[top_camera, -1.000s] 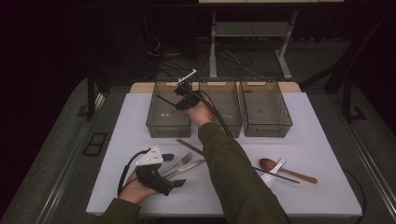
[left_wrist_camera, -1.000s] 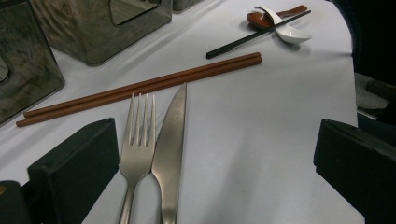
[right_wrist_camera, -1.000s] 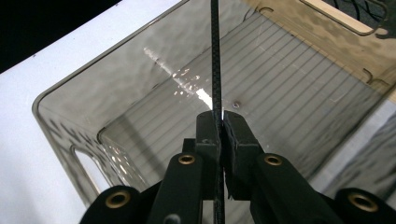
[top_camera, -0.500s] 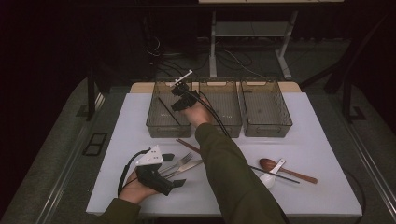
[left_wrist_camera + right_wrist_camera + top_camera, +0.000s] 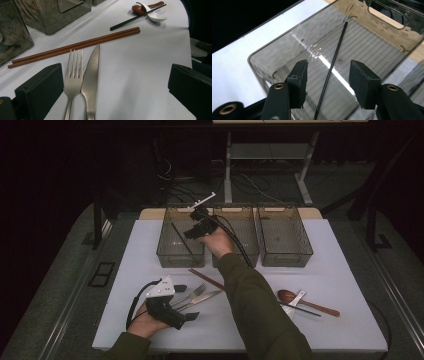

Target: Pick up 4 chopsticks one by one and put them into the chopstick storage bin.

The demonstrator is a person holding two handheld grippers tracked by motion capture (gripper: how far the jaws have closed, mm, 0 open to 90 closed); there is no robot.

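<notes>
My right gripper (image 5: 192,233) hangs over the left bin (image 5: 167,251), its jaws just opened and parted with nothing pinched; the black chopstick (image 5: 332,66) lies free on that bin's floor. Well nearer me than the bin, my left gripper (image 5: 186,301) gapes around fork (image 5: 73,75) and knife (image 5: 90,77), brown chopsticks (image 5: 75,46) just beyond.

High view overlooks table (image 5: 350,285); 2 close tong cameras share it.

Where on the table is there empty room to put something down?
Bare white table lies right of the brown chopsticks, between the bins and the wooden spoon. The far left edge is bare too. It is crowded around the fork and knife.
</notes>
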